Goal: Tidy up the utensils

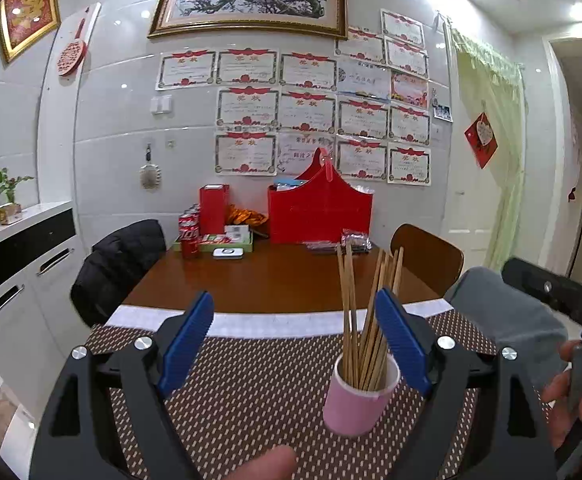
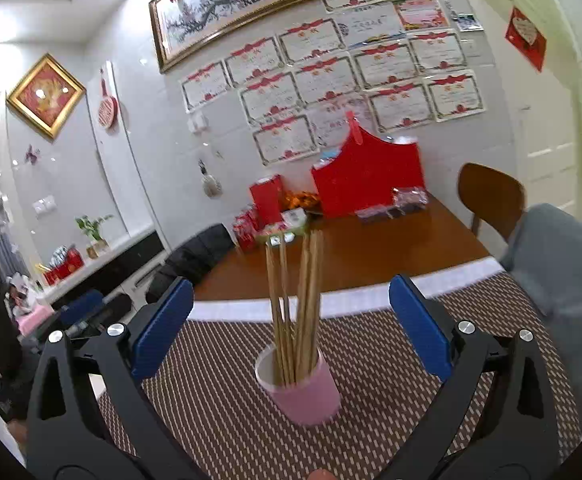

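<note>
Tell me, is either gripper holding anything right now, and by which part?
Nothing is held. The left gripper and the right gripper are both open, and the chopsticks stand in the pink cup on the mat, untouched.

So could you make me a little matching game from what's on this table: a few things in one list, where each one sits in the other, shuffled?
Things:
1. chopsticks
2. pink cup
3. red gift basket
4. cola cans

Places:
a. at the table's far edge, by the wall with the certificates
b. upright on the woven placemat
c. standing inside the cup
d. at the table's far left, beside the tall red box

Pairs: 1-c, 2-b, 3-a, 4-d
</note>
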Available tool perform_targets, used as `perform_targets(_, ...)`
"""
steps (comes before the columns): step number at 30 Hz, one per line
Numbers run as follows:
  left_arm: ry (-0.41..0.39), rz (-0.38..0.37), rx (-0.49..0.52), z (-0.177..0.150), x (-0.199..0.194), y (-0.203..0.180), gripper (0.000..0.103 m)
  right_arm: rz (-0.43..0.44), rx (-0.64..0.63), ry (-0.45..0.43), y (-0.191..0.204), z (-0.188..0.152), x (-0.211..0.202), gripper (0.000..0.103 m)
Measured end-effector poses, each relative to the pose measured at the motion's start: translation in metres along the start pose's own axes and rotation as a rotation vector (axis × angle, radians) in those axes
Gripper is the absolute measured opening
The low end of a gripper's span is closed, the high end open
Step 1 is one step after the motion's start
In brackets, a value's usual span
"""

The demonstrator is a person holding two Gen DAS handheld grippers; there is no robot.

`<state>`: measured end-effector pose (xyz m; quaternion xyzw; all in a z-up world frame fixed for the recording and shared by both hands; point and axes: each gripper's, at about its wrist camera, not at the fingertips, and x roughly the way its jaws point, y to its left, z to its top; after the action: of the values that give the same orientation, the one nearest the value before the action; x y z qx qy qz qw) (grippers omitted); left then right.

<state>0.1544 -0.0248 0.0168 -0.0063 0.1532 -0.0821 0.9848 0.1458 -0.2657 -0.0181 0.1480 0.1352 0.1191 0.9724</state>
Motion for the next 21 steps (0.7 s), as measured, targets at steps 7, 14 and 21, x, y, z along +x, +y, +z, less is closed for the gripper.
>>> perform_targets(7, -0.014, 0.037, 0.001, -0.02, -0.059, 0.002, 0.085, -0.088, -0.068, 0.02, 0.018, -0.032, -0.045, 0.097)
perform_targets(14, -0.014, 0.065, 0.022, -0.039, -0.086, 0.003, 0.087, -0.161, -0.137, 0.028, 0.036, -0.053, -0.05, 0.097)
perform_targets(21, 0.008, 0.076, -0.003, -0.05, -0.09, 0.007, 0.087, -0.173, -0.188, 0.037, 0.052, -0.063, -0.047, 0.097)
